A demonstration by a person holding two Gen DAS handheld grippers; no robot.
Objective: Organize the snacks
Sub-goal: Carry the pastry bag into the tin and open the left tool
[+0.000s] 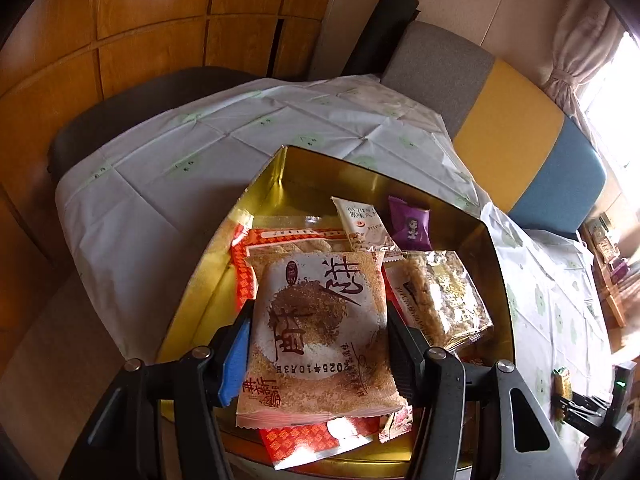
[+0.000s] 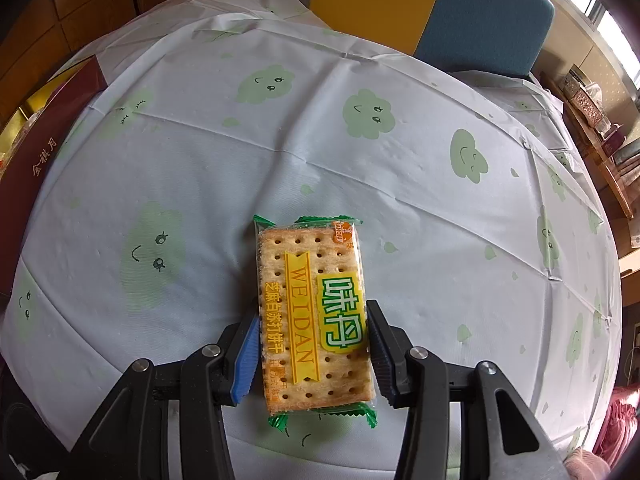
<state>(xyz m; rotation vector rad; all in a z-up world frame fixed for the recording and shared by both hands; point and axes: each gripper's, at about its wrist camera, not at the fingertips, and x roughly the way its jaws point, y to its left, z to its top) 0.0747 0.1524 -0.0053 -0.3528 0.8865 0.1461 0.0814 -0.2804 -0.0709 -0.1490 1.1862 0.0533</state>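
My left gripper [image 1: 318, 344] is shut on a white and brown sesame cake packet [image 1: 320, 312], held by its two side edges over an open gold-lined box [image 1: 360, 178]. Inside the box lie red-checked packets [image 1: 288, 240], a clear rice bar packet [image 1: 448, 300], a white packet [image 1: 360, 224] and a small purple one [image 1: 410, 224]. In the right wrist view my right gripper [image 2: 312, 348] is shut on a green-edged soda cracker packet [image 2: 308, 280] over the cloud-print tablecloth [image 2: 360, 160]. The box's maroon outer wall [image 2: 44, 152] shows at the far left.
A grey, yellow and blue chair back [image 1: 512, 128] stands behind the table, with a dark chair [image 1: 140, 104] to its left. Wooden cabinets [image 1: 140, 20] line the wall. A cluttered shelf [image 2: 600, 128] stands to the right. My right gripper [image 1: 568, 400] appears small at the table's right edge.
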